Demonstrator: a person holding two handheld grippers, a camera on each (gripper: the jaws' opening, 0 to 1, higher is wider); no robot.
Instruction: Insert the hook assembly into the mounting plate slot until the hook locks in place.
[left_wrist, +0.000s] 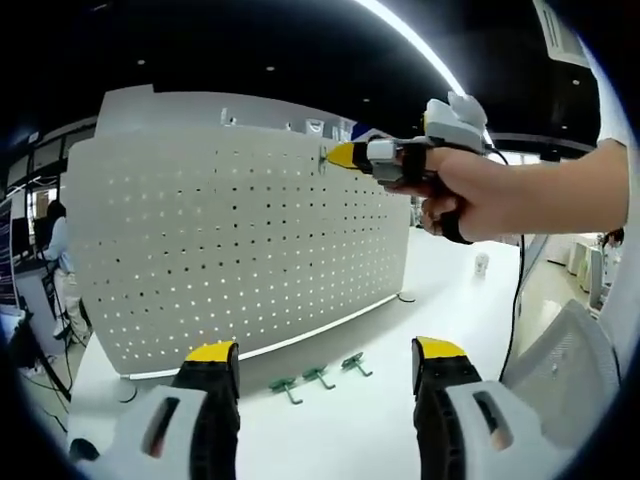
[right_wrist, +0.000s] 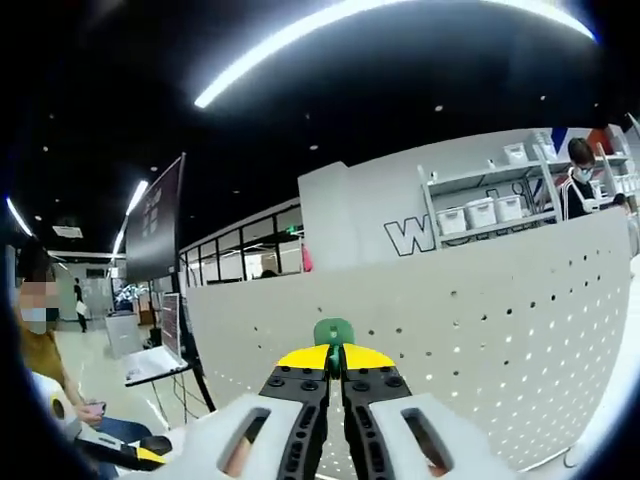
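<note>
Presently the right tongs (right_wrist: 335, 362) are seen clamped on a green hook (right_wrist: 333, 331), which is held against the upper edge of the white perforated mounting plate (left_wrist: 230, 240) by a hand (left_wrist: 480, 190) reaching in level. The left tongs (left_wrist: 325, 360) are held wide apart, gripping nothing, above the white counter (left_wrist: 380, 420), where three spare green hooks (left_wrist: 320, 377) are laid near the plate's foot.

— How is the left gripper (left_wrist: 325, 365) held?
— Its jaws are spread wide.
— And the right gripper (right_wrist: 335, 358)?
— It is carried raised by a bare hand (left_wrist: 470, 190) (jaws nearly closed, pinching something green).
</note>
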